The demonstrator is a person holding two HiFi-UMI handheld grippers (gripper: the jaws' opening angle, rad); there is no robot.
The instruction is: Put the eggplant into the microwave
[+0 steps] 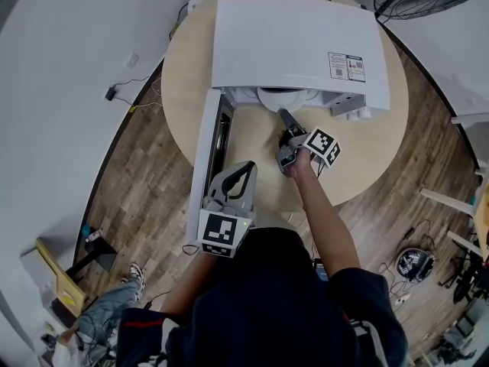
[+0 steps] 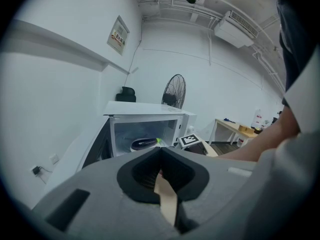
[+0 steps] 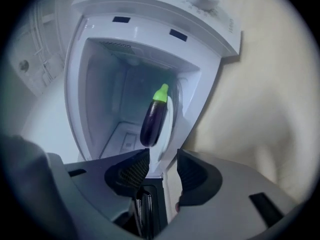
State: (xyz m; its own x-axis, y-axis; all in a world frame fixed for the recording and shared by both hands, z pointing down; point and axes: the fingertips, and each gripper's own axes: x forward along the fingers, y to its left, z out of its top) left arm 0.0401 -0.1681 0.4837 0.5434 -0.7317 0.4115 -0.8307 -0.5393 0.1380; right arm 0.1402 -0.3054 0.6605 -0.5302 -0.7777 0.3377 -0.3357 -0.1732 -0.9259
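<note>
Right claw (image 3: 162, 156) is hanging wide and empty at the mouth of the microwave (image 3: 150, 14), left claw (image 2: 161, 151) pinched together, eggplant (image 3: 154, 119) lying inside on the plate (image 3: 171, 119), where a stray jaw is risking knocking it.

Dark shirt (image 1: 267, 304); grey left gripper (image 1: 246, 168) and right gripper (image 1: 284, 117).

Even, bright room light falls on the white box-shaped microwave (image 1: 298, 48), whose top glares almost blank in the head view. A soft shadow lies on the round pale wooden table (image 1: 367, 159) beneath the microwave's front. Both gripper views bend strongly and darken to black corners. The right gripper view is soft, and the microwave's cavity looks bluish there.
</note>
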